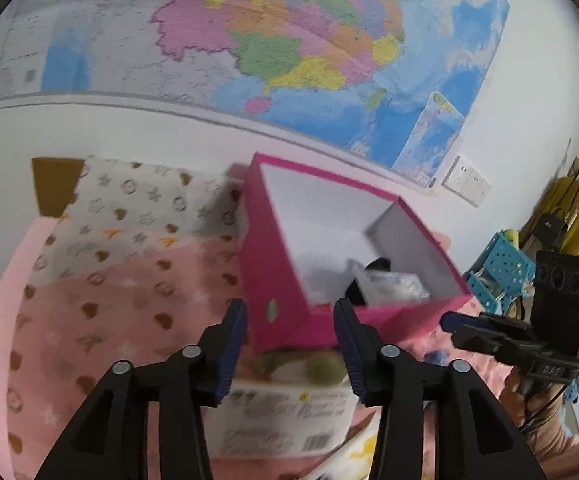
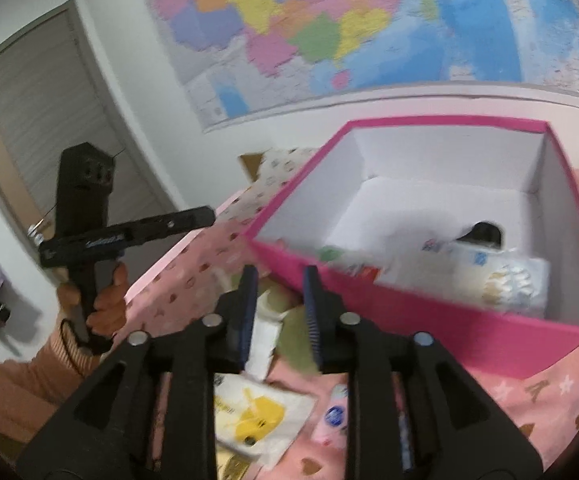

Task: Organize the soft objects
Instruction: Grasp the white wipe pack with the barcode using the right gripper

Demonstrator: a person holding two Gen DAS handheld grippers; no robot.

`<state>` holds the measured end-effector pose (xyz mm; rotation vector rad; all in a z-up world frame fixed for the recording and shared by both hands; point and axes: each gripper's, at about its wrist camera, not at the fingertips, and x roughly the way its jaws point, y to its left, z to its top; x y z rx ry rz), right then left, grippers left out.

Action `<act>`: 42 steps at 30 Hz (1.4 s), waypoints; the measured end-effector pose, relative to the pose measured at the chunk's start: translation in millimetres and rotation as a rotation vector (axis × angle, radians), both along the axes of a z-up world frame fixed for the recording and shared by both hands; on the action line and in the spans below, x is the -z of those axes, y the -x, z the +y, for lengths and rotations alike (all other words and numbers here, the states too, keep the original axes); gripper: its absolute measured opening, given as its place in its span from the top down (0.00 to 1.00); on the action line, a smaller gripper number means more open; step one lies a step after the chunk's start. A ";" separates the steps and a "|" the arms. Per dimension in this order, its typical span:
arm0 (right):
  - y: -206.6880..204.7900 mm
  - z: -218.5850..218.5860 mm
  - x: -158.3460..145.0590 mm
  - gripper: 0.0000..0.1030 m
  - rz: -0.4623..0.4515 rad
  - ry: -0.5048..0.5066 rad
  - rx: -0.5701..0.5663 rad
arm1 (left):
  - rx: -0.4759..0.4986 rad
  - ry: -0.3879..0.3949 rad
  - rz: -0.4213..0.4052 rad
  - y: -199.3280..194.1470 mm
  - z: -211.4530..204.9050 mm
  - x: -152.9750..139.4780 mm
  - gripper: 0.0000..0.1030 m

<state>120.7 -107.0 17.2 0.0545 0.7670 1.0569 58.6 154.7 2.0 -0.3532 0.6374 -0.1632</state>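
No label reads through the blur. My left gripper [image 1: 291, 312] and right gripper [image 2: 279, 280] stand narrowly parted, empty, just short of the pink cardboard box's [image 2: 469, 332] near rim.

pink box [image 1: 273, 264]: near wall hides the lower part of its contents; dark item [image 2: 483, 232] inside too blurred to identify
white pack [image 1: 281, 420]: printed text smeared, unreadable, corners covered by gripper fingers [image 1: 231, 356]
green soft thing [image 2: 299, 344]: shape lost in blur, partly behind fingers [image 2: 315, 320]
wall map [image 1: 289, 40]: cut by the top edge, labels illegible
blue basket [image 1: 501, 276]: partly hidden behind the other gripper
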 end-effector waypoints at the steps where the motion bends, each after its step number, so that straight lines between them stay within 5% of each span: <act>1: 3.3 2.3 2.0 0.73 0.005 0.005 -0.011 | -0.005 0.003 0.014 3.6 3.3 5.5 0.55; 13: 25.0 36.8 60.6 0.65 0.163 0.105 -0.123 | -0.012 0.063 0.168 13.7 25.3 71.8 0.55; 30: 24.0 54.2 87.7 0.57 0.212 0.144 -0.098 | 0.109 0.063 0.164 21.9 11.1 78.0 0.55; 33: 25.0 56.7 85.7 0.59 0.202 0.144 -0.095 | 0.121 0.074 0.160 23.9 10.1 76.9 0.55; 37: 26.4 57.4 85.1 0.75 0.184 0.140 -0.084 | 0.132 0.063 0.154 27.5 5.1 74.8 0.55; 42: 29.7 59.1 81.5 0.78 0.151 0.138 -0.078 | 0.131 0.076 0.148 31.8 3.0 73.8 0.55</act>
